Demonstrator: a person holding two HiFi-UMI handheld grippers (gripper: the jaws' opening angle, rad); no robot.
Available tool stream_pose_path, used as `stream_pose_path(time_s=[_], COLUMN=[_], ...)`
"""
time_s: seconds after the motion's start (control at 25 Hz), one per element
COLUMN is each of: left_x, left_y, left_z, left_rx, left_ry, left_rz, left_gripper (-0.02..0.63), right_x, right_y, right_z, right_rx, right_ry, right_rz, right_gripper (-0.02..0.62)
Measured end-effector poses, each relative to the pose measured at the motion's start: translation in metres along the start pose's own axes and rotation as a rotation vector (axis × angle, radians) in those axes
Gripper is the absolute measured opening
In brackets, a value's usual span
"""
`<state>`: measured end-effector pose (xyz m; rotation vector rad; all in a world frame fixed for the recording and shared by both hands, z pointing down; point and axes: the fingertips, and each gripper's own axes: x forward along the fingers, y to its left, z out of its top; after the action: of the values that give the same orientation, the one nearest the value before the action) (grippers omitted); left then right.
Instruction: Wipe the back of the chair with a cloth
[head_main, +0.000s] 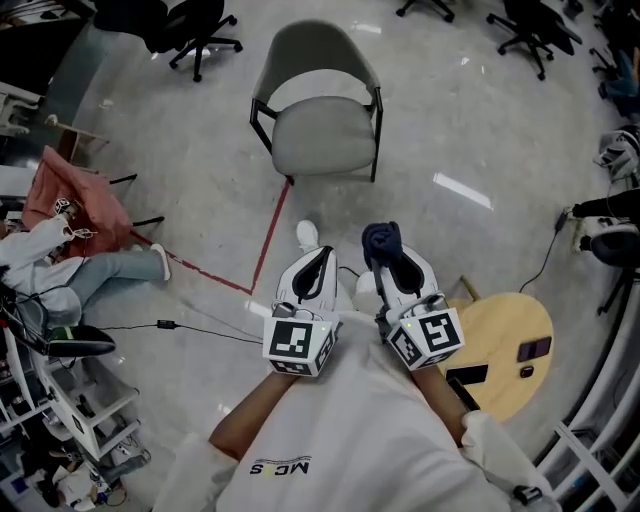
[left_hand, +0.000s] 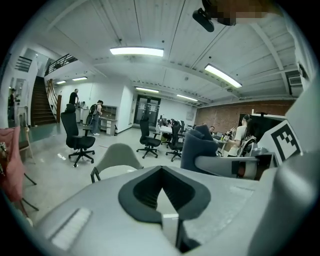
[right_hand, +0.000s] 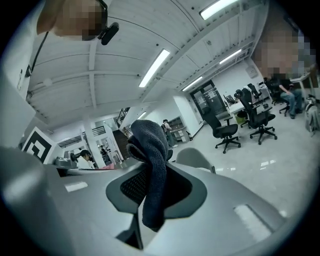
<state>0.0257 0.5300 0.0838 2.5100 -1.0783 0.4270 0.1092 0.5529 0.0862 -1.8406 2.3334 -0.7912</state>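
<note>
Right tongs (head_main: 388, 256) clamped on dark cloth (right_hand: 150, 150), held ready for wiping; left tongs (head_main: 317, 258) closed, empty. Chair (head_main: 318, 110) well ahead, backrest on far side: approach req'd.

Right gripper view: the dark blue knitted cloth (right_hand: 151, 170) is hanging across the gap between the jaws of the right gripper (head_main: 398, 268), covering where they meet, and is screening much of the grey shell-backed chair (right_hand: 194, 157). Left gripper view: the body of the left gripper (left_hand: 161, 197) is hiding that chair's lower part. Head view: the right gripper and a white sleeve (head_main: 492, 442) are overlapping the round wooden table (head_main: 515, 335); small dark items on it are reading too small to identify. The left edge is cutting off a person in blue jeans (head_main: 110, 268).
</note>
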Motion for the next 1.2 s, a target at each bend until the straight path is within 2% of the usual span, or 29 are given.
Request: stream_pose_path(time_s=[0.2, 0.48, 0.6, 0.84, 1.04, 1.2], left_x=[0.016, 0.079, 0.09, 0.124, 0.154, 0.174], left_y=[0.059, 0.129, 0.174, 0.255, 0.275, 0.295], left_z=[0.014, 0.062, 0.079, 0.118, 0.142, 0.143], left_rx=[-0.025, -0.035, -0.042, -0.035, -0.04, -0.061], left_ry=[0.005, -0.002, 0.012, -0.015, -0.03, -0.011], left_rz=[0.016, -0.069, -0.074, -0.095, -0.1, -0.089], left_gripper=[0.0, 0.0, 0.0, 0.0, 0.0, 0.0], right_x=[0.059, 0.148, 0.198, 0.287, 0.315, 0.34], right_y=[0.013, -0.001, 0.01, 0.027, 0.024, 0.017], right_z=[-0.006, 0.026, 0.032, 0.065, 0.089, 0.089], right_rx=[0.018, -0.002, 0.009, -0.01, -0.052, -0.066], right_ry=[0.044, 0.014, 0.028, -0.026, -0.042, -0.011], right_rz=[-0.004, -0.116, -0.129, -0.152, -0.151, -0.137], right_gripper=[0.084, 0.084, 0.084, 0.084, 0.084, 0.084])
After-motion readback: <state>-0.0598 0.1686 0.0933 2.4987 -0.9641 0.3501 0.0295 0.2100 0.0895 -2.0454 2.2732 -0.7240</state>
